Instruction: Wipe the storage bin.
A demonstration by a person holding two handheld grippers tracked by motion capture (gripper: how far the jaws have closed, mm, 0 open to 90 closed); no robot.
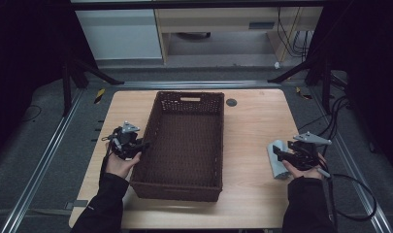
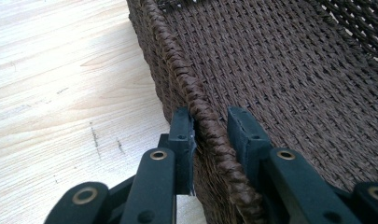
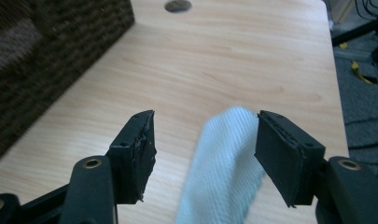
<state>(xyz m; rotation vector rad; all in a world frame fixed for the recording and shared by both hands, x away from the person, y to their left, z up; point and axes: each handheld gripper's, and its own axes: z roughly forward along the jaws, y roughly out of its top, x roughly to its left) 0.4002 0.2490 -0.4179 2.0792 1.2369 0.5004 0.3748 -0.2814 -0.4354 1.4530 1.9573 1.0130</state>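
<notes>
A dark brown woven basket (image 1: 222, 141) stands in the middle of the wooden table (image 1: 257, 121); nothing lies inside it. My left gripper (image 1: 144, 144) is at its left wall, near the front. In the left gripper view the jaws (image 2: 210, 119) straddle the braided rim (image 2: 177, 70), one pad outside and one inside, shut on it. A rolled pale blue towel (image 1: 280, 171) lies on the table near the right edge. My right gripper (image 1: 276, 151) is over it, open. In the right gripper view the towel (image 3: 219, 172) sits between the jaws (image 3: 205, 122), close to the right pad and apart from the left pad.
A small dark round grommet (image 1: 231, 102) is set in the table behind the basket's right corner. Bare wood lies between the basket (image 3: 60, 42) and the towel. The table's right edge is close beyond the towel, with cables (image 1: 339, 116) on the floor there.
</notes>
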